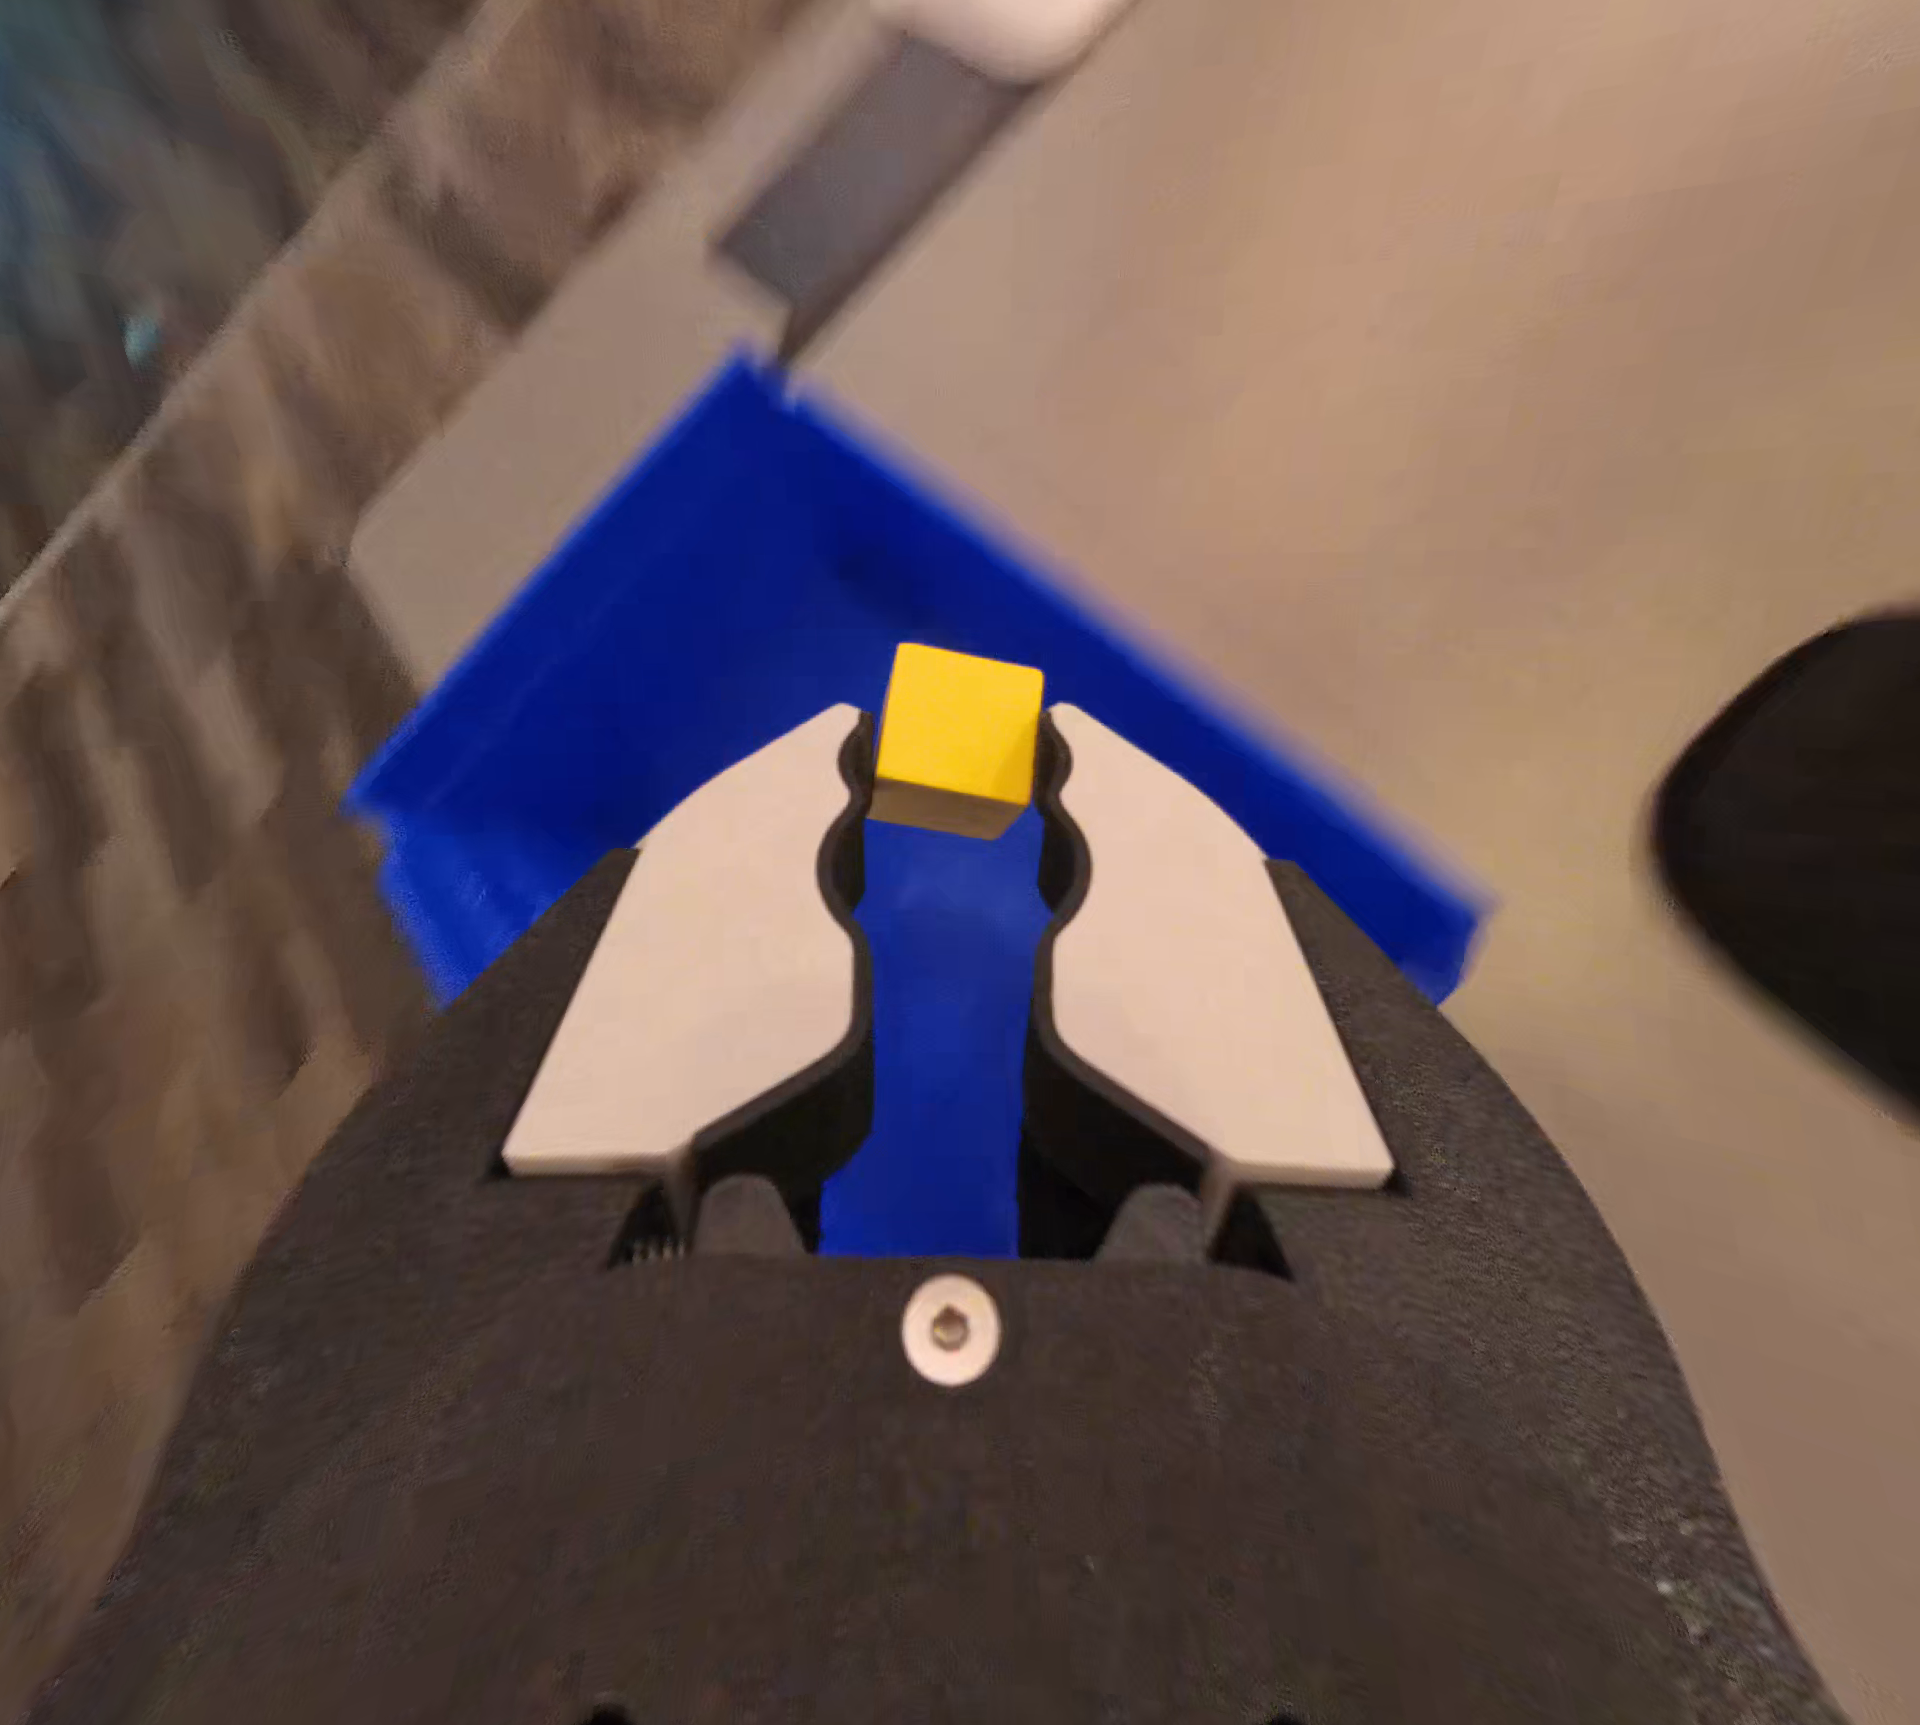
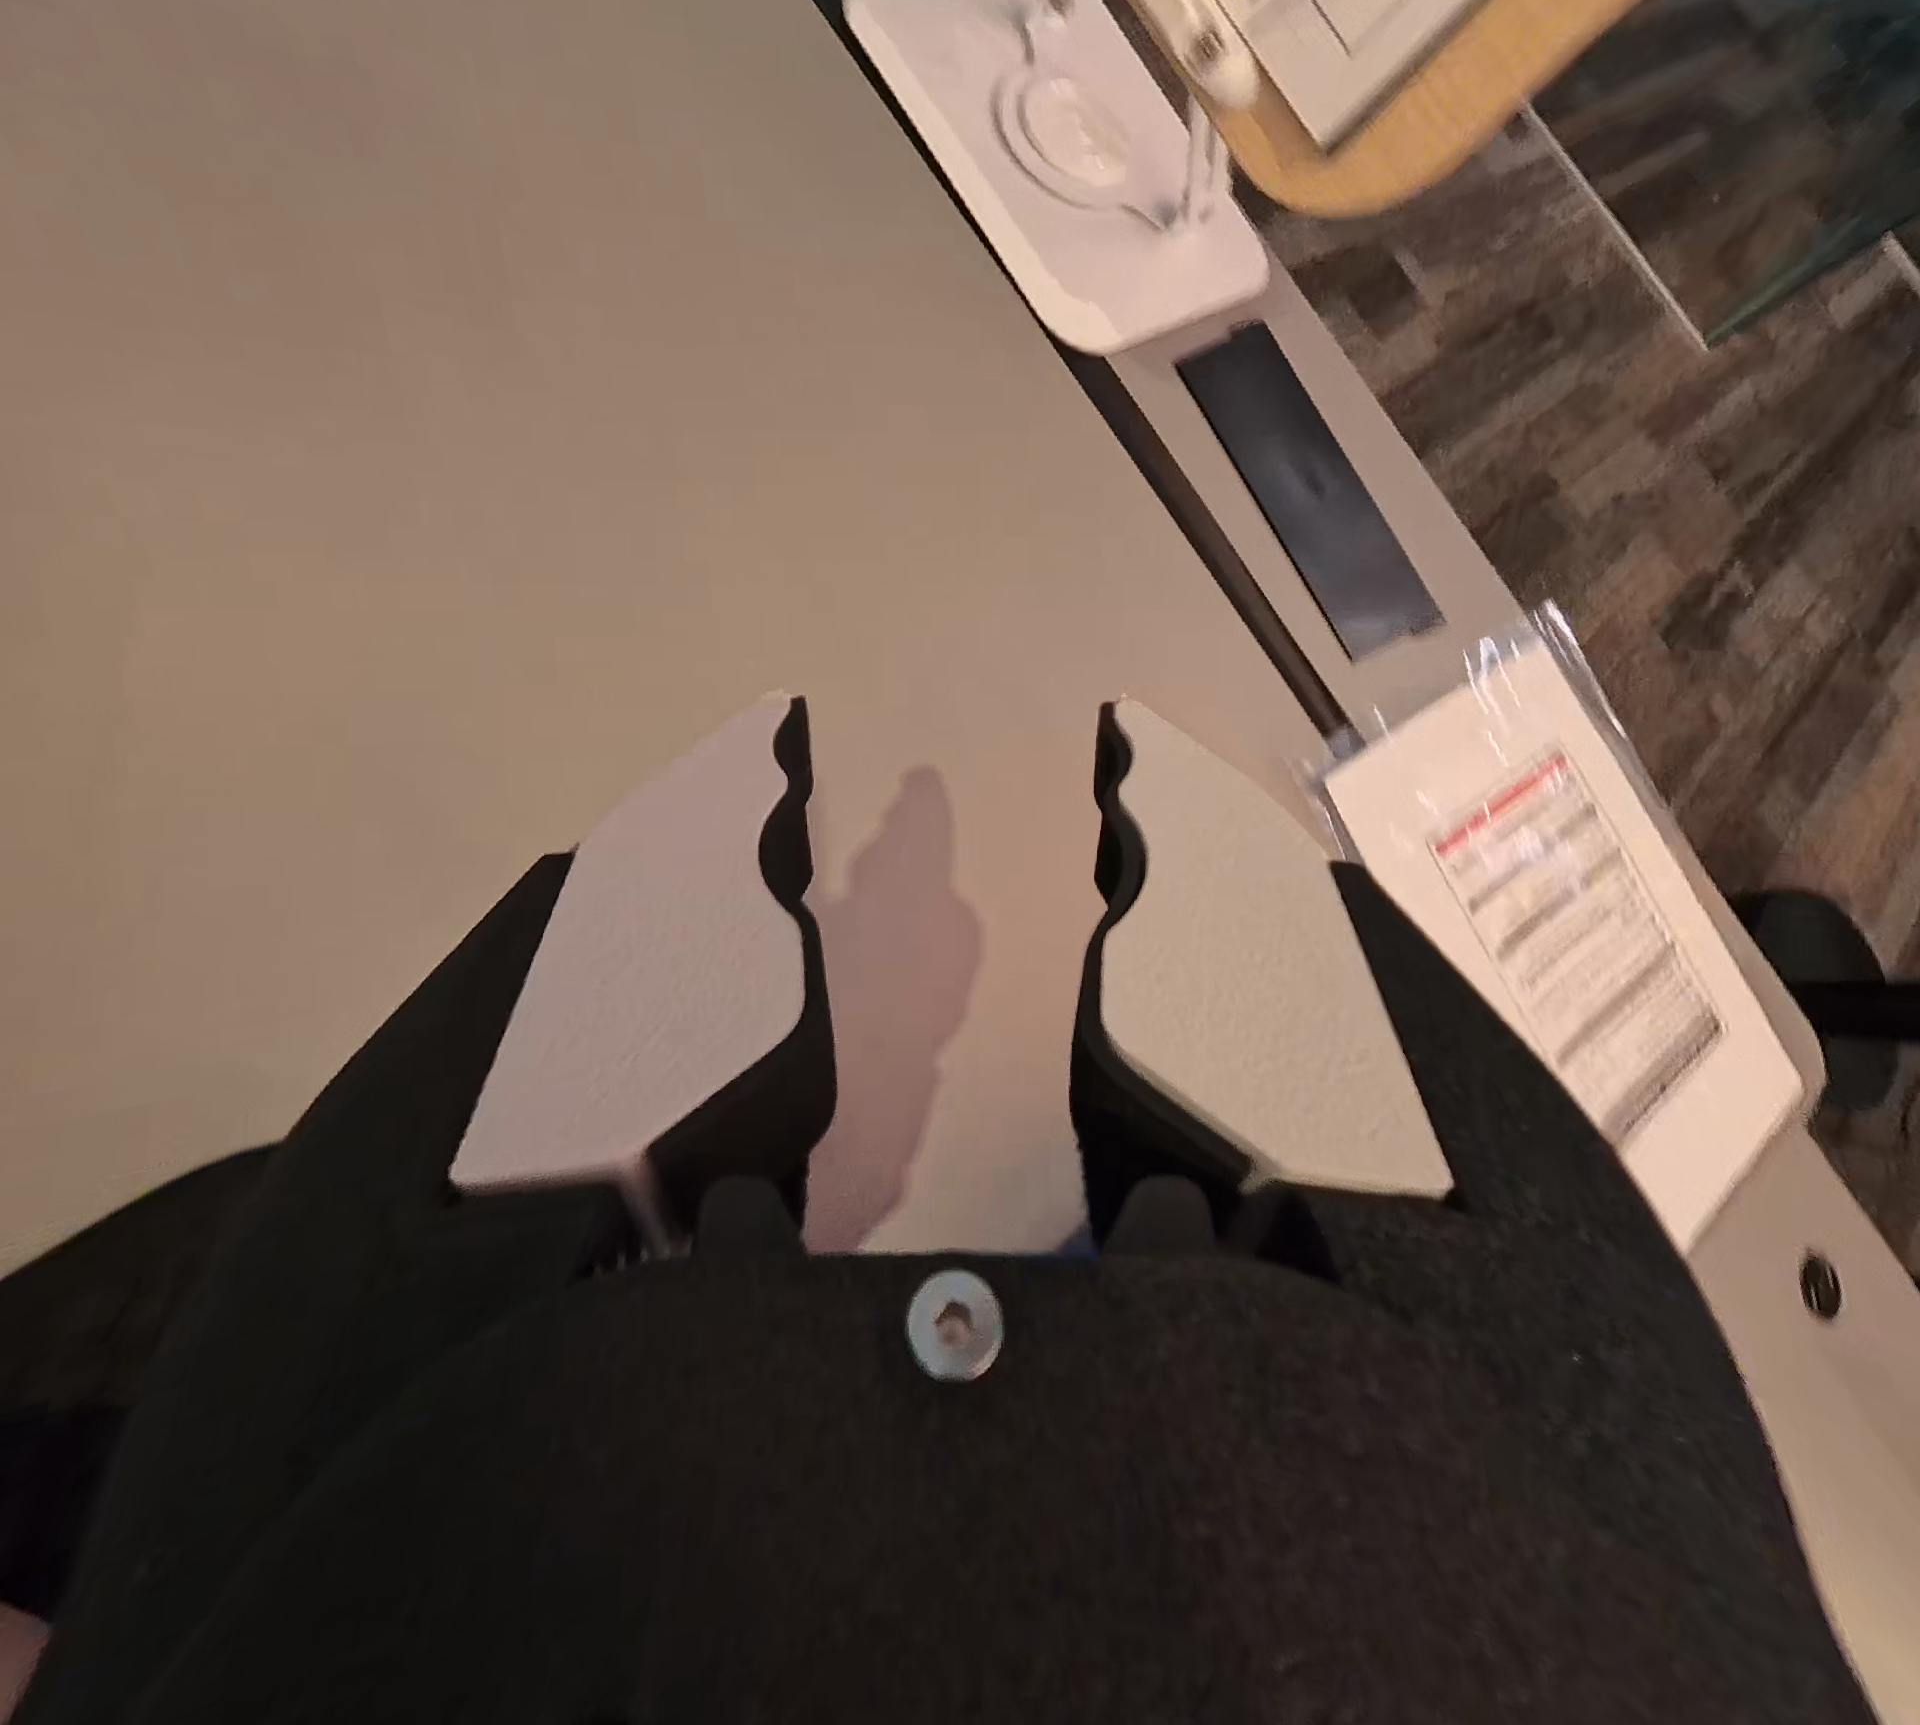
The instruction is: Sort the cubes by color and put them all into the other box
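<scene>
Left gripper [image 1: 956,740] fingers pinch yellow cube [image 1: 958,730] at tips, carried above blue box [image 1: 665,636] on table [image 1: 1455,325], likely for drop-in. Right gripper [image 2: 951,730] fingers spread, empty, over bare table, apparently waiting its turn.

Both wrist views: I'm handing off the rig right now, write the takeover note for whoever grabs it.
Left gripper: shut on a yellow cube, held above the blue box, which sits at the table edge.
Right gripper: open and empty, over bare table beside a white card.
Done: this cube is picked up. No other cubes or second box appear in either view, so progress is unclear.
Left: place the yellow cube with its colour in the destination box, then check for remaining cubes.
</scene>
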`<control>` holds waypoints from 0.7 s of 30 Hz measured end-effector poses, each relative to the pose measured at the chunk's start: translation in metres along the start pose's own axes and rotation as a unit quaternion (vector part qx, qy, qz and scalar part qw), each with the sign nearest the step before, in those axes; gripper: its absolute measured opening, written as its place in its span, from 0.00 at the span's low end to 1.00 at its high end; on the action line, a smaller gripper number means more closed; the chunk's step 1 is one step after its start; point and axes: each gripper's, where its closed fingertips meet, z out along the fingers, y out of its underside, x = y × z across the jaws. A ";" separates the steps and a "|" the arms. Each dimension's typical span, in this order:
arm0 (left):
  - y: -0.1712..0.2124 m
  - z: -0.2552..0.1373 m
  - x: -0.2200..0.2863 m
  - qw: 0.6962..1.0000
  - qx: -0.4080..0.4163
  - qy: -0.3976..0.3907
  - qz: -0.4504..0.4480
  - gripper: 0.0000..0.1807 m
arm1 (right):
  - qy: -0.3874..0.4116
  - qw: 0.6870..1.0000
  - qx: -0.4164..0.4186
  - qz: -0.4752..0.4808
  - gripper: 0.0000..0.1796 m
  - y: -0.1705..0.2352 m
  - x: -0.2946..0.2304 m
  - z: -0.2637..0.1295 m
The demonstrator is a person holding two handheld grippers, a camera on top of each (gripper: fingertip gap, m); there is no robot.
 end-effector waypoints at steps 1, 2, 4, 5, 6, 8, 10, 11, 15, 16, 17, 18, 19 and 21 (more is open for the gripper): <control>-0.023 -0.003 0.016 0.998 0.061 0.018 -0.006 0.16 | -0.016 1.000 0.014 -0.014 0.29 -0.011 -0.009 0.003; -0.044 -0.004 0.033 0.993 0.109 0.038 -0.004 0.16 | -0.037 0.998 0.032 -0.029 0.29 -0.024 -0.021 0.007; -0.083 -0.003 0.069 0.981 0.179 0.075 0.017 0.16 | -0.104 0.989 0.095 -0.043 0.29 -0.059 -0.054 0.010; -0.102 0.000 0.087 0.974 0.205 0.093 0.034 0.16 | -0.153 0.978 0.140 -0.035 0.29 -0.082 -0.073 0.008; -0.121 0.003 0.106 0.967 0.226 0.108 0.054 0.16 | -0.201 0.962 0.181 -0.019 0.29 -0.104 -0.092 0.003; -0.156 0.013 0.142 0.953 0.253 0.133 0.100 0.16 | -0.269 0.937 0.220 0.020 0.29 -0.137 -0.120 -0.002; -0.189 0.025 0.172 0.940 0.271 0.137 0.154 0.16 | -0.294 0.931 0.212 0.055 0.31 -0.155 -0.140 0.003; -0.205 0.032 0.184 0.934 0.279 0.131 0.180 0.16 | -0.291 0.932 0.203 0.073 0.31 -0.160 -0.145 0.007; -0.256 0.062 0.223 0.912 0.314 0.134 0.227 0.16 | -0.285 0.919 0.233 0.140 0.33 -0.184 -0.152 0.006; -0.265 0.069 0.233 0.908 0.318 0.149 0.227 0.16 | -0.286 0.911 0.249 0.162 0.33 -0.189 -0.149 0.002; -0.273 0.076 0.241 0.905 0.320 0.158 0.229 0.16 | -0.288 0.903 0.262 0.183 0.33 -0.192 -0.145 -0.001; -0.279 0.083 0.246 0.904 0.324 0.156 0.233 0.16 | -0.290 0.895 0.271 0.205 0.32 -0.194 -0.140 -0.003; -0.285 0.089 0.250 0.902 0.328 0.148 0.240 0.16 | -0.297 0.886 0.278 0.223 0.32 -0.194 -0.136 -0.005; -0.294 0.100 0.257 0.900 0.332 0.140 0.243 0.16 | -0.309 0.879 0.266 0.246 0.27 -0.188 -0.130 -0.003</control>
